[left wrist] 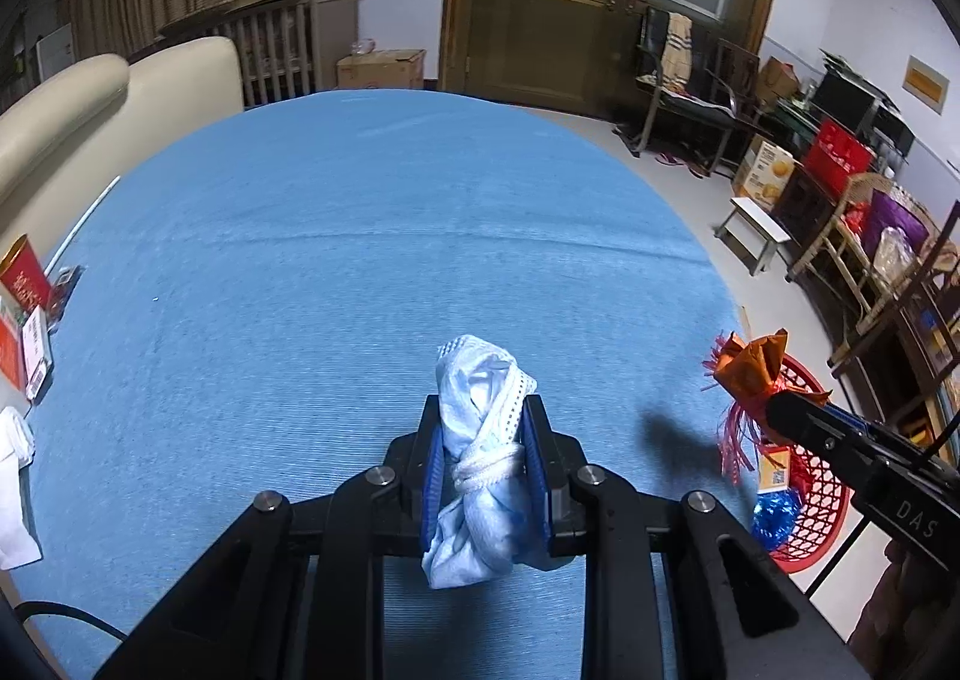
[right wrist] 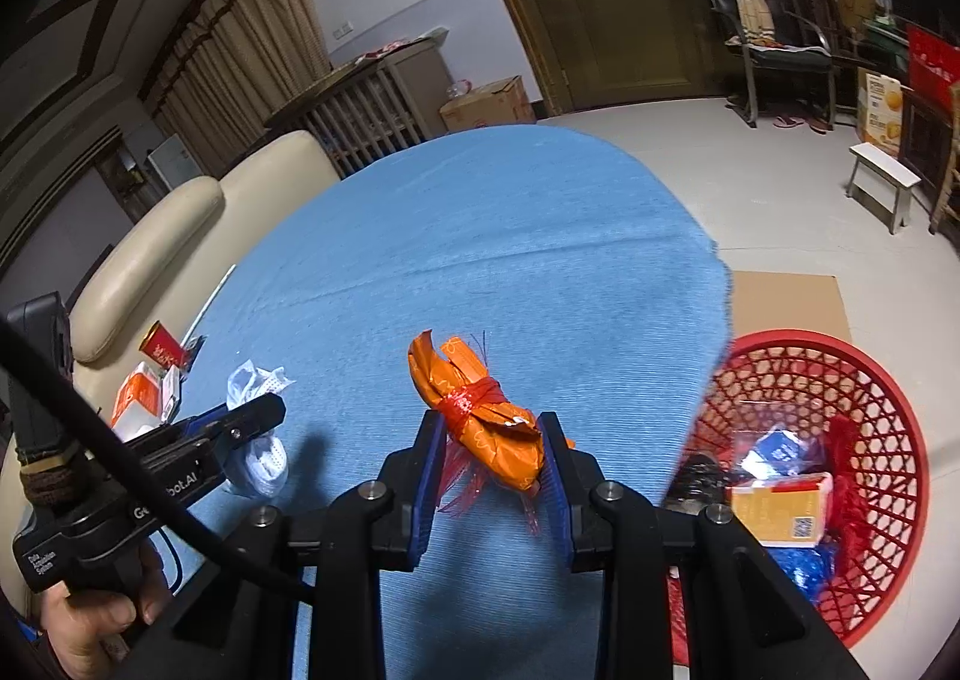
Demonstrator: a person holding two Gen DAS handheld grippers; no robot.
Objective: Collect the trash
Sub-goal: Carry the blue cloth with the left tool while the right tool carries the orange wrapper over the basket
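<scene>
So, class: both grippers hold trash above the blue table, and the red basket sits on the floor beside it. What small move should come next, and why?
Probably carry the right gripper, shut on the orange wrapper, sideways over the red basket. The wrapper hangs over the table, and the basket is just past its edge.

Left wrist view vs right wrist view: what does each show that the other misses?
Only the left wrist view: the knotted face mask seen close up between the left claw pads, and a wicker chair stacked with goods along the right wall.

Only the right wrist view: the hand holding the left claw, the flat cardboard sheet on the floor, and the red basket nearly whole.

Both: blue tablecloth, the orange wrapper bundle in the right claw, the basket beside the table, cream sofa, brown door.
</scene>
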